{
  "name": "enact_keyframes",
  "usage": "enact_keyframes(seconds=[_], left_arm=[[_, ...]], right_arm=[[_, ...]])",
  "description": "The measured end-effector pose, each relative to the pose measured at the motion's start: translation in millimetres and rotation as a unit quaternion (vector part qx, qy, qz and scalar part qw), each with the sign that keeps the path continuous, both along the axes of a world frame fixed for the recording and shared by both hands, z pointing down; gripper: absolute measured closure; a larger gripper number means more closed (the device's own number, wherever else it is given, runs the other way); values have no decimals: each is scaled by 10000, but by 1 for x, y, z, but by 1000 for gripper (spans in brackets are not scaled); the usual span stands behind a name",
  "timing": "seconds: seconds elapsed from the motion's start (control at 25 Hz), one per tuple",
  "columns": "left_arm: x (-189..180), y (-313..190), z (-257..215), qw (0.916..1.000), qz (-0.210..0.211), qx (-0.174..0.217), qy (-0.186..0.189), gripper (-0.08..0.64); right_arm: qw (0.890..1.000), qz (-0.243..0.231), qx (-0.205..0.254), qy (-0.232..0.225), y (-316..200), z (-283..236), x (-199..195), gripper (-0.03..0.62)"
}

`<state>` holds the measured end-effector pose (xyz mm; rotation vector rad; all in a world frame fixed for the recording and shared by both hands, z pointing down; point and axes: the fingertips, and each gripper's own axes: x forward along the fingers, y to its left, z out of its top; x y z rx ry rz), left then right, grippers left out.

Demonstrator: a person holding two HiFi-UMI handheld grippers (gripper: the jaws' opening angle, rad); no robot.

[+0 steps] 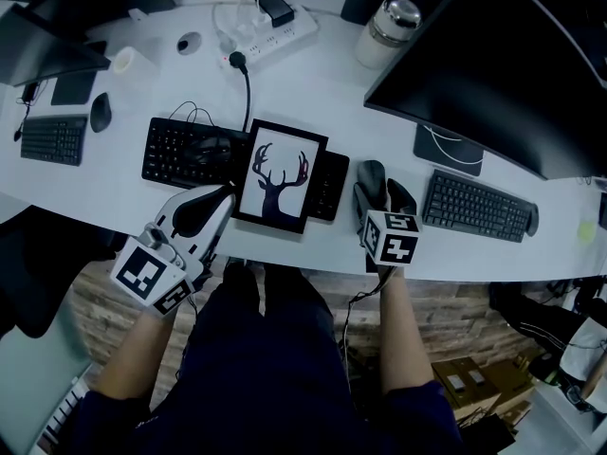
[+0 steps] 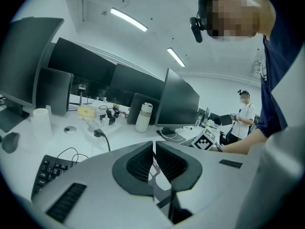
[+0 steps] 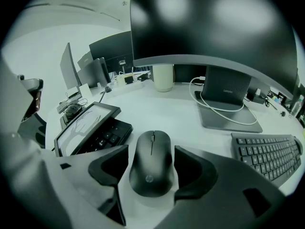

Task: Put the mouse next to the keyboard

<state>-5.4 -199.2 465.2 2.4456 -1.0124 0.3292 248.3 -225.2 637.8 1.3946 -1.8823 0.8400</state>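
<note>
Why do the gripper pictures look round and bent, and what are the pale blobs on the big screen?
Left gripper view: wide-angle lens, so black corners and a bulging scene. Right gripper view: same curving; the blobs on the monitor are blurred reflected glare, while the mouse is sharp. Head view: dim, bluish.

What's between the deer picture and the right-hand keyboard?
The mouse, sitting between the right gripper's open jaws; the head view shows it.

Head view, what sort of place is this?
Most likely a shared office. A long white desk carries a keyboard at the right and others further left, a large dark monitor and a power strip.
</note>
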Motion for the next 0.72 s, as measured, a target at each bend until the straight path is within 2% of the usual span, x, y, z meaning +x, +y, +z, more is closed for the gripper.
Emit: enact_keyframes(seconds=[0.4, 0.72], left_arm=[[-8, 14, -17, 9998, 55, 200, 58, 517], [-28, 35, -40, 9987, 144, 463, 138, 517]], right_arm=[[9991, 127, 381, -145, 7, -33, -5, 275], [9956, 239, 867, -279, 27, -77, -25, 275]])
